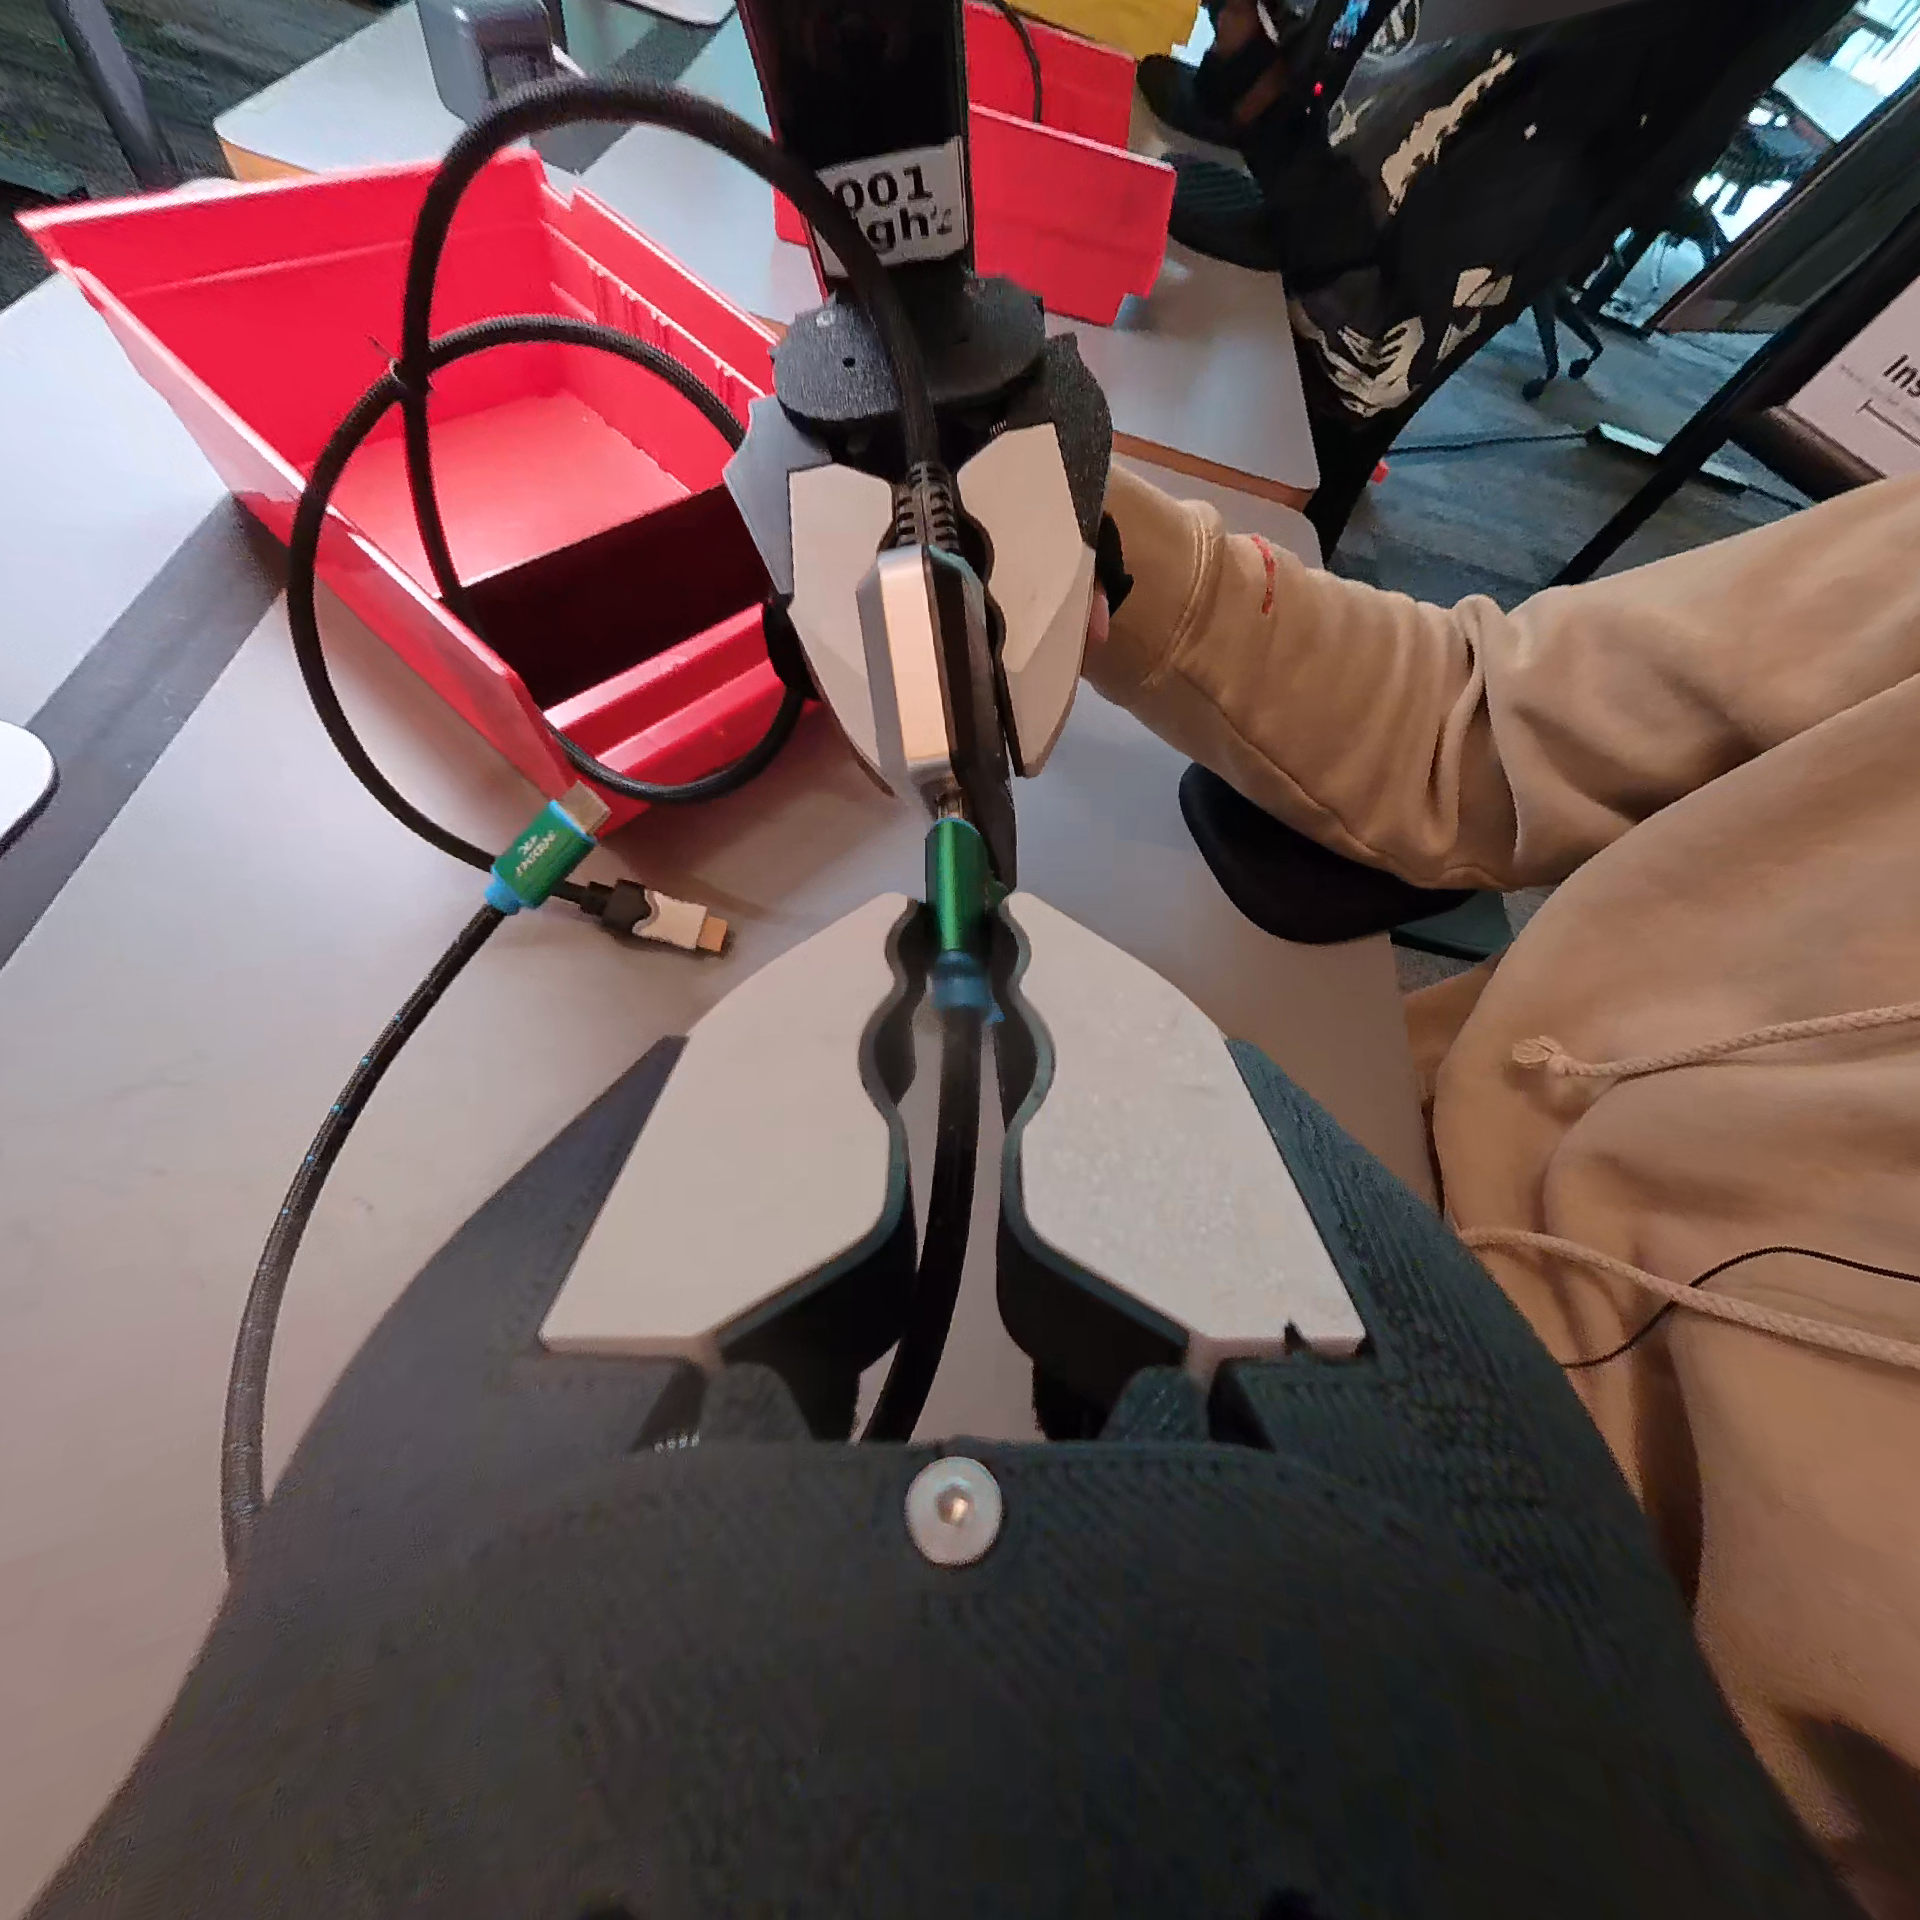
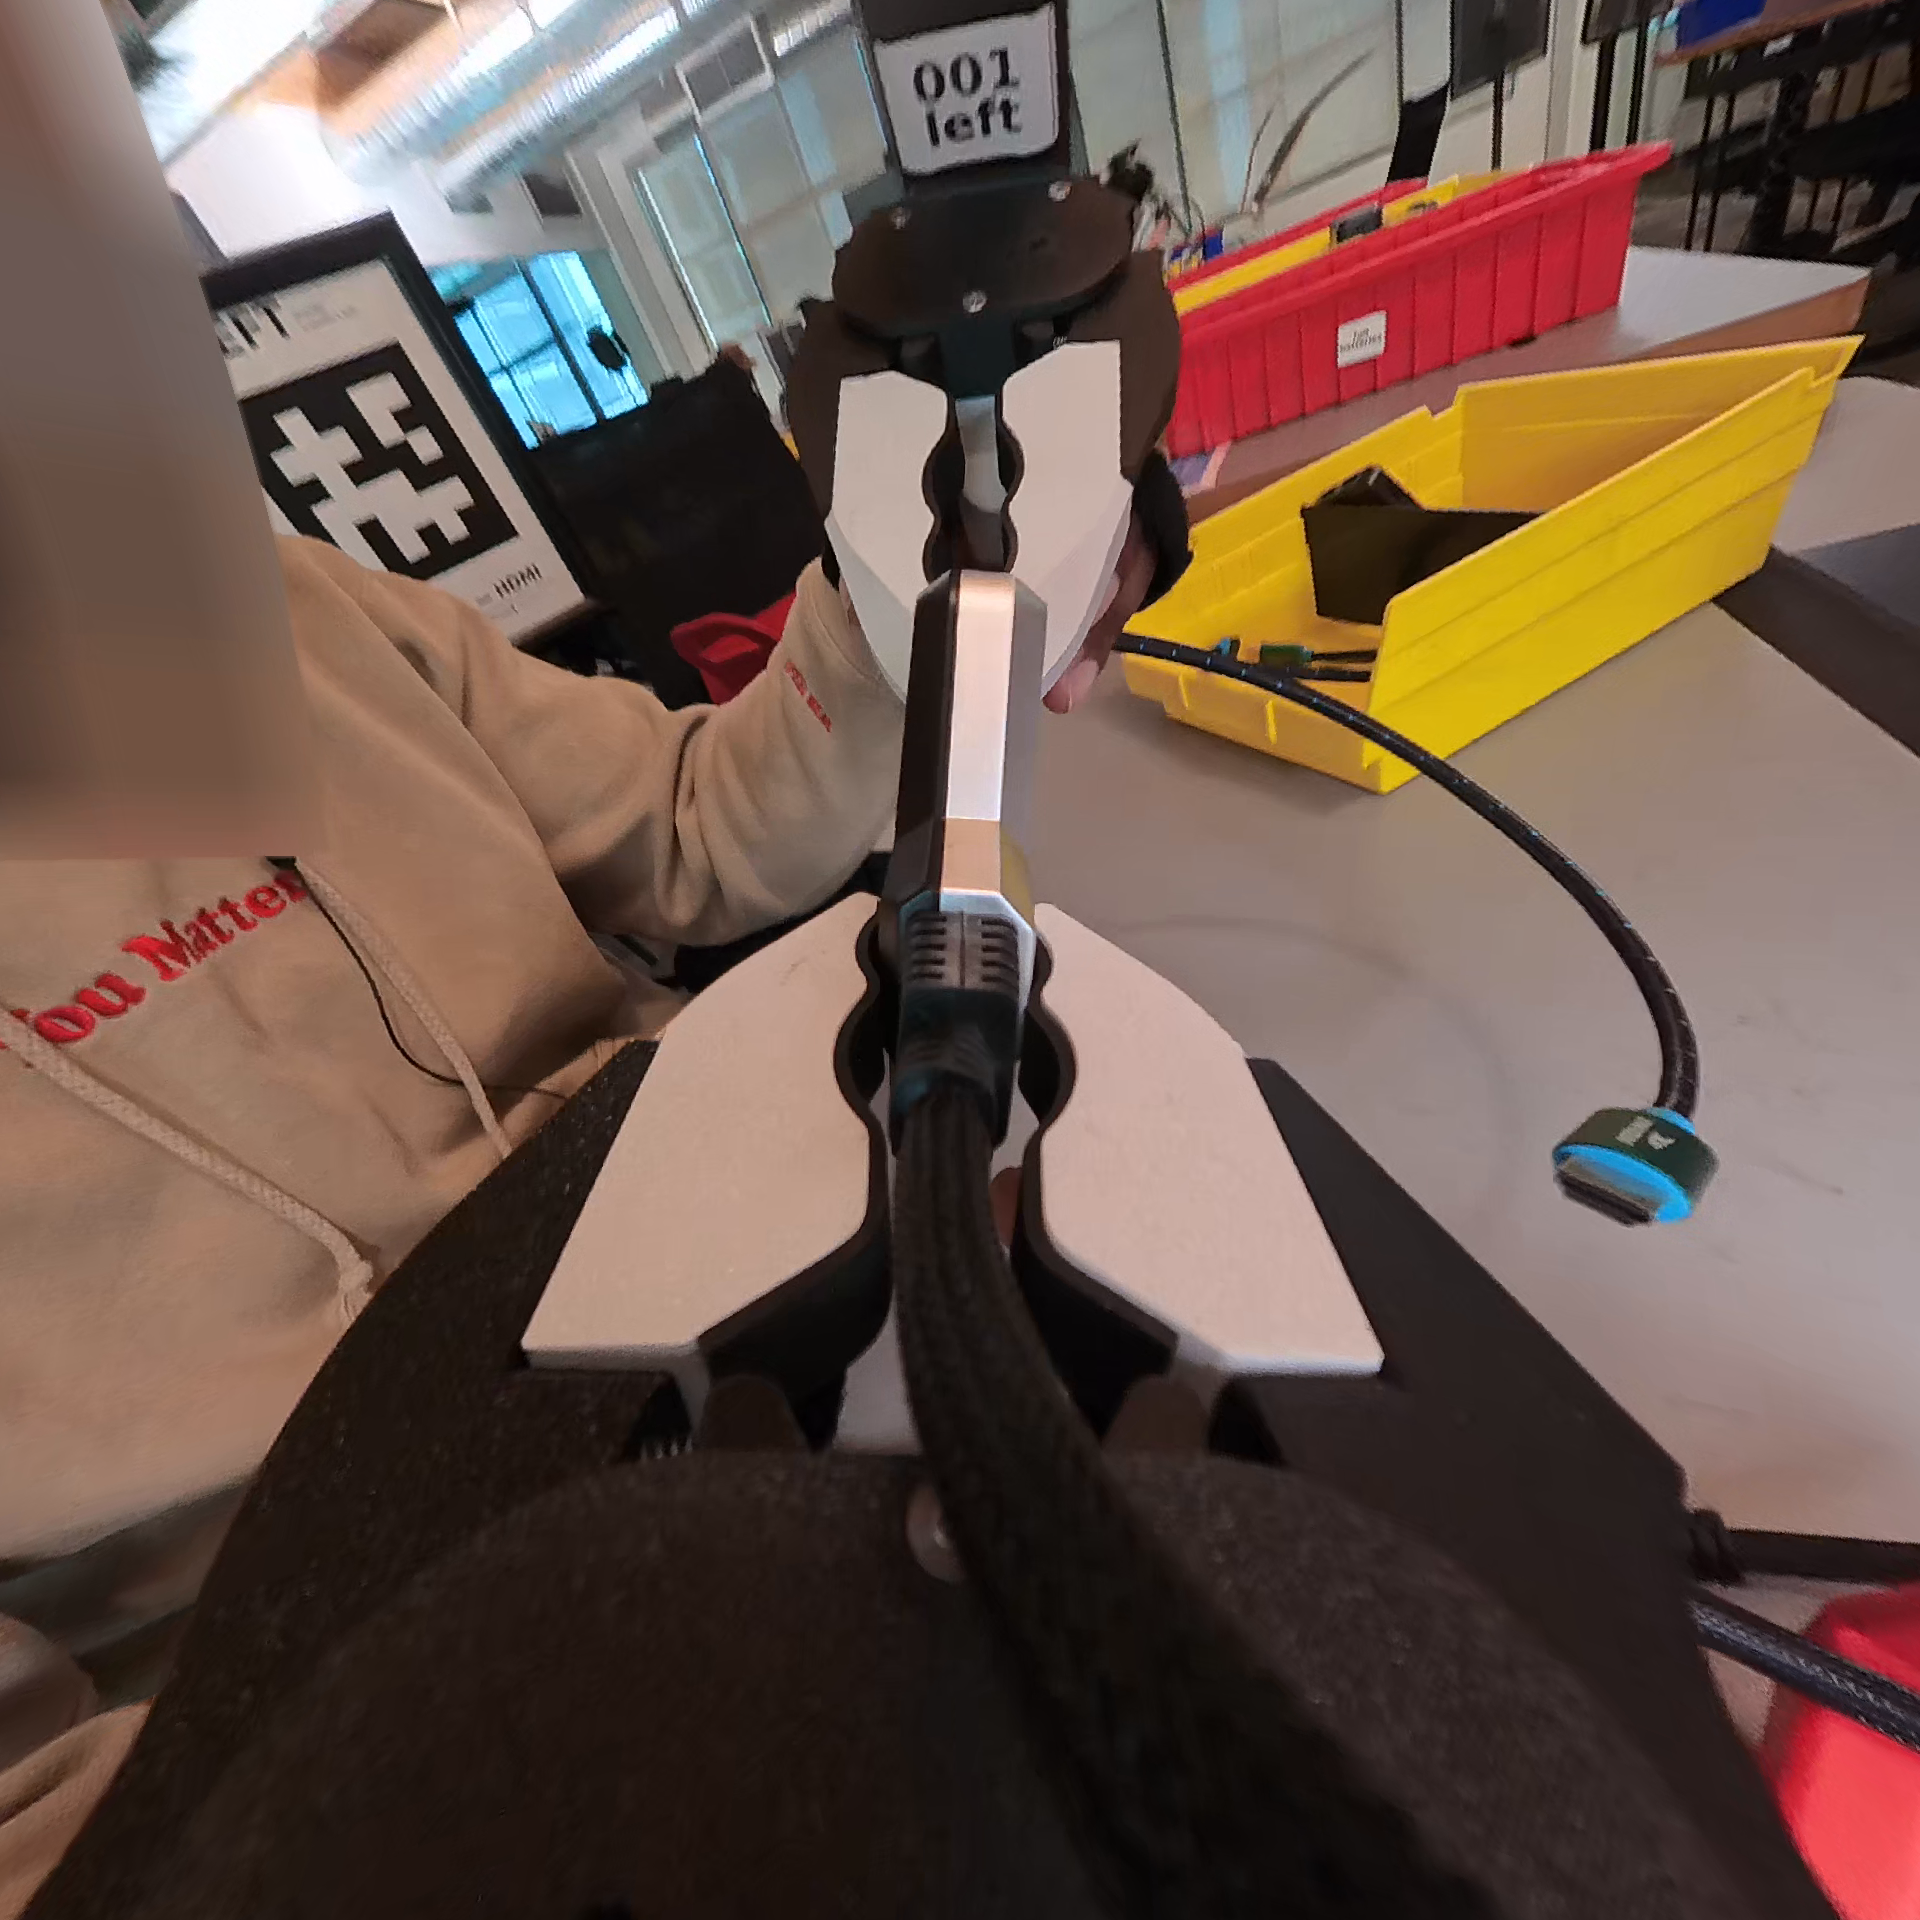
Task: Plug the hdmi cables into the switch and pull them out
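Left claw (image 1: 958, 925): squeezed tight on the green plug (image 1: 956, 883), its tip right at the switch (image 1: 914, 665).
Right claw (image 2: 961, 935): squeezed tight on the switch's cable end, up above the counter (image 2: 1351, 935).
Risk: a crooked push might jam or bend the plug.
Spare plug (image 2: 1631, 1164): loose on the counter.

Switch (image 1: 912, 655) between two facing grippers; loose plugs (image 1: 545, 847) on table (image 1: 156, 1039) before bin (image 1: 312, 343).

Printed writing shows on a white tag (image 2: 971, 91) on the far claw, a framed sign (image 2: 384, 436), and a sweatshirt (image 2: 156, 977).
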The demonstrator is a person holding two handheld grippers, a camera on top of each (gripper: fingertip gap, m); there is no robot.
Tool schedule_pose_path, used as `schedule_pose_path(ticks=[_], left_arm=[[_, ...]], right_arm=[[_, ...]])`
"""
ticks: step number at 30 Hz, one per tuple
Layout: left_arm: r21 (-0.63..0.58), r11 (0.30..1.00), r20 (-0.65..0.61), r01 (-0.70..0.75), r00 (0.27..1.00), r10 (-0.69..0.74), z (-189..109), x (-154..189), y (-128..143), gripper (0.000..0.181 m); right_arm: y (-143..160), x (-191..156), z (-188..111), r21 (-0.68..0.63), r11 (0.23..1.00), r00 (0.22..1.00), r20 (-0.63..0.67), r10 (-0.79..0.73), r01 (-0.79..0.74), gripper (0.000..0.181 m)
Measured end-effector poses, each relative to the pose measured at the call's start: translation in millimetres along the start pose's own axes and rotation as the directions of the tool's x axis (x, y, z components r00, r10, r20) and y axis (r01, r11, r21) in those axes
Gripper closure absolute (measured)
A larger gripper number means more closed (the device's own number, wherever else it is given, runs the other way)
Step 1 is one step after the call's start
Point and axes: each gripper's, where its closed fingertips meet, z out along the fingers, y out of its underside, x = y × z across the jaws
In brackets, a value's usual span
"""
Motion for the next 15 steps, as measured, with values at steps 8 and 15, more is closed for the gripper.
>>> schedule_pose_path(ticks=[8,15], left_arm=[[0.055,0.998,-0.006,0.022,1.0,-0.022,6.5,-4.9,-5.4,0.169],[-0.03,0.998,-0.051,0.056,0.997,-0.058,22.2,-5.5,12.3,0.17]], right_arm=[[-1.1,3.7,-3.4,0.027,0.999,1.0,-0.01,0.027,-0.027,0.159],[20.0,4.5,-4.6,-0.116,0.992,0.998,-0.041,0.046,-0.051,0.159]])
